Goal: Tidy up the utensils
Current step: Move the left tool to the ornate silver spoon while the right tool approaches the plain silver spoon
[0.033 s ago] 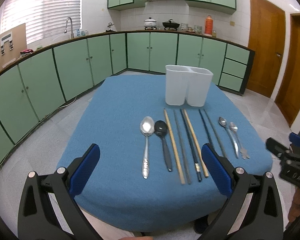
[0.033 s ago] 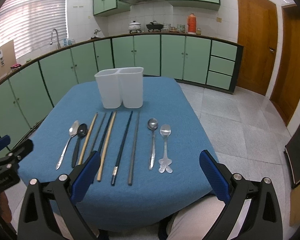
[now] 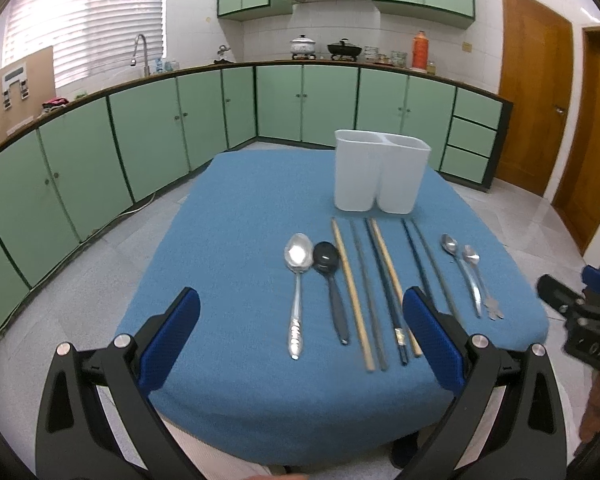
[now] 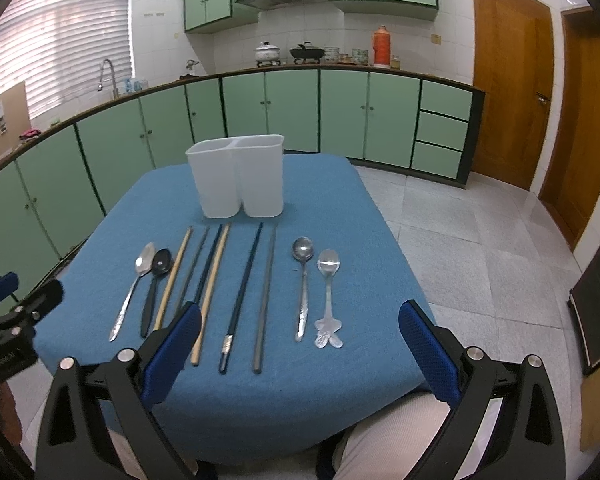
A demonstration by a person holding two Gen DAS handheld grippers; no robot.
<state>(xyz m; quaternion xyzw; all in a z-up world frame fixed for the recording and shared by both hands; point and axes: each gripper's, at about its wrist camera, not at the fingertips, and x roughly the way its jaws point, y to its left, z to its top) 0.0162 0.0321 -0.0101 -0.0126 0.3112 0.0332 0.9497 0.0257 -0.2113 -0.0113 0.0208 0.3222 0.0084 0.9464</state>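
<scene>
A white two-compartment holder (image 3: 381, 176) (image 4: 236, 176) stands at the far middle of the blue table (image 3: 228, 240) (image 4: 332, 200). In front of it lie in a row a silver spoon (image 3: 297, 280) (image 4: 134, 288), a black spoon (image 3: 332, 284) (image 4: 155, 288), several chopsticks (image 3: 376, 284) (image 4: 220, 284), a silver spoon (image 3: 462, 272) (image 4: 302, 284) and a small decorated spoon (image 3: 480, 280) (image 4: 329, 296). My left gripper (image 3: 300, 340) is open and empty above the near edge. My right gripper (image 4: 300, 344) is open and empty, also above the near edge.
Green cabinets (image 3: 140, 128) run along the left and back walls, with a sink tap (image 3: 140, 46) and pots (image 3: 304, 46) on the counter. Wooden doors (image 4: 508, 80) stand at the right. Tiled floor (image 4: 480, 248) surrounds the table.
</scene>
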